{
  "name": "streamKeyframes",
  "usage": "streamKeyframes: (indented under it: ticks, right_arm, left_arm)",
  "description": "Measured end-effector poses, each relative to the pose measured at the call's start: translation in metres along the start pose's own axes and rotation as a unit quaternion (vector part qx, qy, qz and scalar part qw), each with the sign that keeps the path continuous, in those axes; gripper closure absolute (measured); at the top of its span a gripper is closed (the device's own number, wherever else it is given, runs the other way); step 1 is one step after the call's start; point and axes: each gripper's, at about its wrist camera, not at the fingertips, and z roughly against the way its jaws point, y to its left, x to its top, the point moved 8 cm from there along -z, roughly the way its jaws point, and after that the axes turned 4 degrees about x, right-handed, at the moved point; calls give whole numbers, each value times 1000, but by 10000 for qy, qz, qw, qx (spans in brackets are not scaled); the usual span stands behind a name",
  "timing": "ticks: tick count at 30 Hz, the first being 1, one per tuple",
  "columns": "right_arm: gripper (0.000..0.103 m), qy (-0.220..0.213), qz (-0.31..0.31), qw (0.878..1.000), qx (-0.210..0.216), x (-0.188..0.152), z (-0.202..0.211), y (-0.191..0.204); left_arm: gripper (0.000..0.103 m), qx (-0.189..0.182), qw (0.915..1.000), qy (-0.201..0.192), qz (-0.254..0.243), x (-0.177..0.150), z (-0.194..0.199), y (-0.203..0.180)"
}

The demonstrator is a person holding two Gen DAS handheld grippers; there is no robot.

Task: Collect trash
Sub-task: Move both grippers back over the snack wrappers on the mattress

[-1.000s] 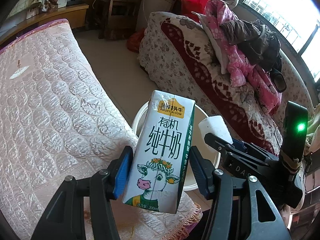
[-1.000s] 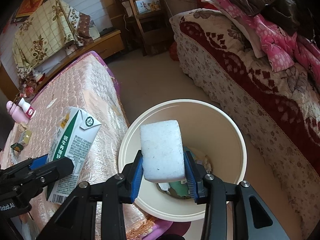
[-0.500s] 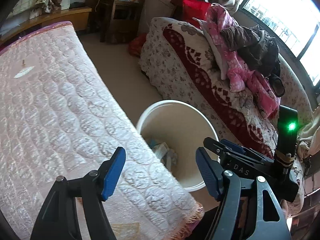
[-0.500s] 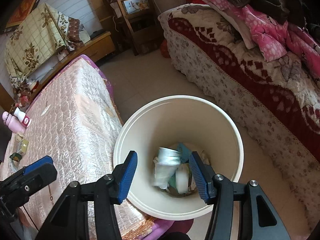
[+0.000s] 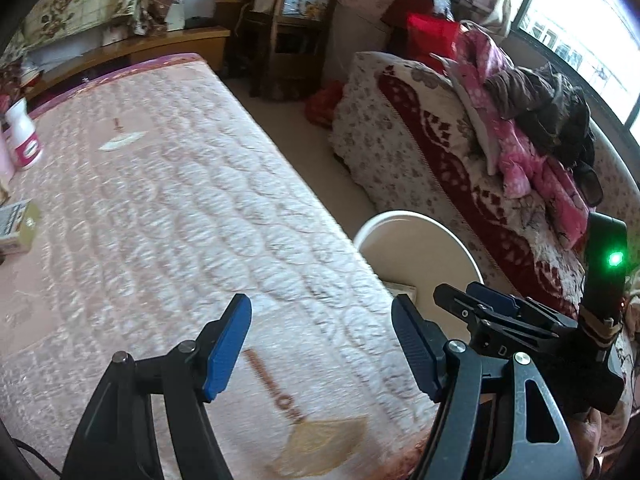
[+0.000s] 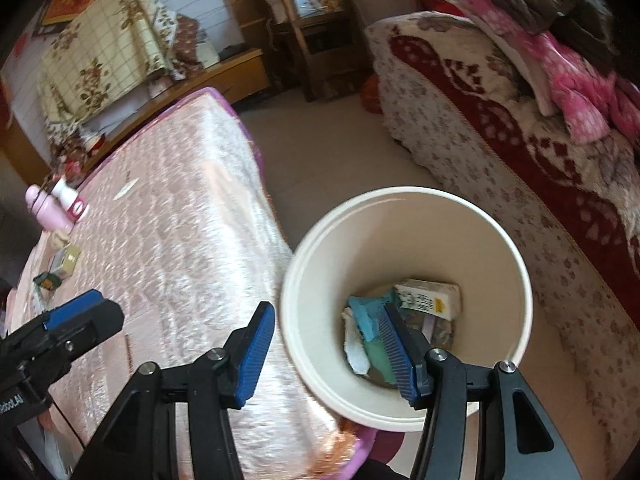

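A cream round bin (image 6: 496,248) stands on the floor beside the pink quilted table; its rim also shows in the left wrist view (image 5: 404,218). Inside lie a milk carton (image 6: 430,298), a teal scrap (image 6: 366,314) and white trash. My right gripper (image 6: 328,354) is open and empty over the bin's near rim. My left gripper (image 5: 322,348) is open and empty above the table's near corner, left of the bin. Small boxes (image 6: 66,260) lie at the table's far left edge, one also in the left wrist view (image 5: 16,226).
A white and pink bottle (image 5: 22,136) and a pink bottle (image 6: 46,210) stand at the table's far left. A sofa with a floral red cover (image 6: 500,128) and piled clothes (image 5: 532,128) runs along the right. A wooden rack (image 6: 316,28) stands at the back.
Both grippers opened and dropped the milk carton and the white foam block into the bin. The left gripper has since swung left over the table; the right has shifted left.
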Motion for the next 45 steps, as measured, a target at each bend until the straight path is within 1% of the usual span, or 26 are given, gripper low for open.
streamKeyframes:
  ticks: [12,14,15,16,17,18,19,21,25,27,30,33,35,37,39,42,45]
  right_arm:
    - [45,33,681,9970,362,0,-4,81]
    - [45,54,818,9957,426,-1,-5,98]
    - [45,85,977,9938,526,-2,-6,117]
    - [45,85,977,9938,526,-2,-6,117]
    - [45,88,1046,9929,565,-2,-7,125]
    - [45,83,1202,9906,652,-2,-8,144]
    - [45,83,1202,9906,652,-2,-8,144]
    - [45,107,1327,9883,749,-4,-10,161]
    - [44,182,1548,9830,967,-7,-16,197]
    - [39,236,1656,9798,1101,-11,-18,216]
    - [39,300,1858,9738,1273,-18,-23,243]
    - [39,388,2111,9662,1427,-26,-29,272]
    - [39,473,2240,9614,1526,-32,-34,287]
    - [39,545,2323,9575,1621,-36,-37,298]
    - [39,603,2390,9535,1731,-38,-44,313]
    - [39,625,2505,9490,1812,-37,-51,336]
    - [39,673,2576,9470,1796,-32,-60,354]
  left_arm:
    - [30,374,9975,-218,562,-9,36,74]
    - [30,448,9964,-251,669,-12,43,89]
    - [30,487,9959,-267,719,-14,47,96]
    - [30,539,9951,-290,772,-15,50,105]
    - [30,592,9944,-310,821,-17,54,113]
    - [30,648,9935,-329,875,-18,58,122]
    - [30,686,9928,-343,921,-19,61,128]
    - [30,762,9911,-388,1023,-23,69,142]
    - [30,977,9860,-544,1237,-32,89,176]
    - [30,1056,9832,-581,1368,-37,97,193]
    - [29,1160,9782,-617,1610,-43,108,225]
    - [27,1274,9716,-654,1886,-50,118,260]
    - [27,1392,9656,-696,2082,-52,125,286]
    - [27,1546,9592,-752,2243,-53,131,310]
    - [27,1623,9550,-722,2374,-54,133,328]
    - [27,1688,9492,-685,2566,-51,132,348]
    - [27,1675,9501,-767,2517,-30,126,353]
